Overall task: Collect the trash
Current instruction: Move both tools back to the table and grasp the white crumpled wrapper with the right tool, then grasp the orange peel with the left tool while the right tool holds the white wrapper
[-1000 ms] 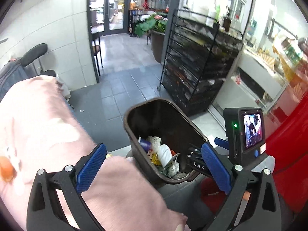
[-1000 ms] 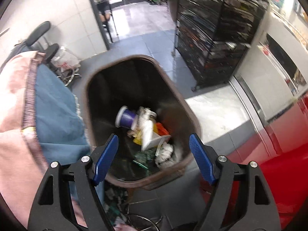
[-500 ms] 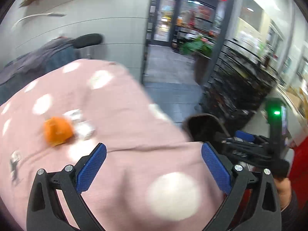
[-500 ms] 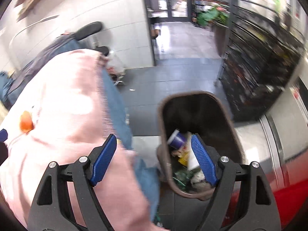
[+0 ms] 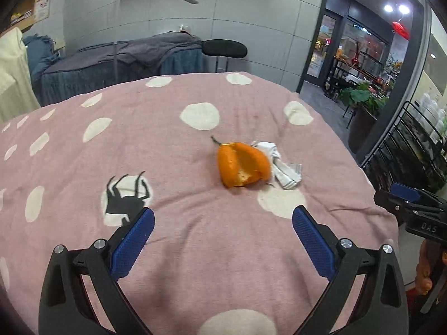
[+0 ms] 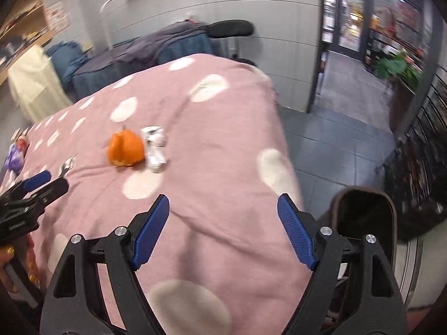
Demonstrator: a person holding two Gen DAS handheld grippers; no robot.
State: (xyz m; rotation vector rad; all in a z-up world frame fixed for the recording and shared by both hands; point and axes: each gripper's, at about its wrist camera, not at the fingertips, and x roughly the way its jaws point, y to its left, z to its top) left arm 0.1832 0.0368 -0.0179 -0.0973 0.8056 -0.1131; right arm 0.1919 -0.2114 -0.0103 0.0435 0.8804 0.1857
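An orange peel (image 5: pixel 242 164) lies on the pink dotted blanket (image 5: pixel 167 145), with a crumpled white wrapper (image 5: pixel 282 164) touching its right side. Both show in the right wrist view too, the peel (image 6: pixel 125 148) and the wrapper (image 6: pixel 155 148). My left gripper (image 5: pixel 223 231) is open and empty, hovering just short of the peel. My right gripper (image 6: pixel 223 229) is open and empty above the blanket's right part. The brown trash bin (image 6: pixel 363 212) stands on the floor beyond the blanket's right edge. The right gripper also shows at the far right of the left wrist view (image 5: pixel 410 203).
A purple packet (image 6: pixel 14 156) lies at the blanket's far left. A grey-blue covered bed (image 5: pixel 125 55) and a black stool (image 5: pixel 225 47) stand behind. A black wire rack (image 5: pixel 413 145) and a plant (image 5: pixel 363 97) are to the right on the tiled floor (image 6: pixel 335 145).
Both grippers have swung left, away from the trash bin and over the pink blanket. The peel and wrapper are now straight ahead of the left gripper. Both stayed open.
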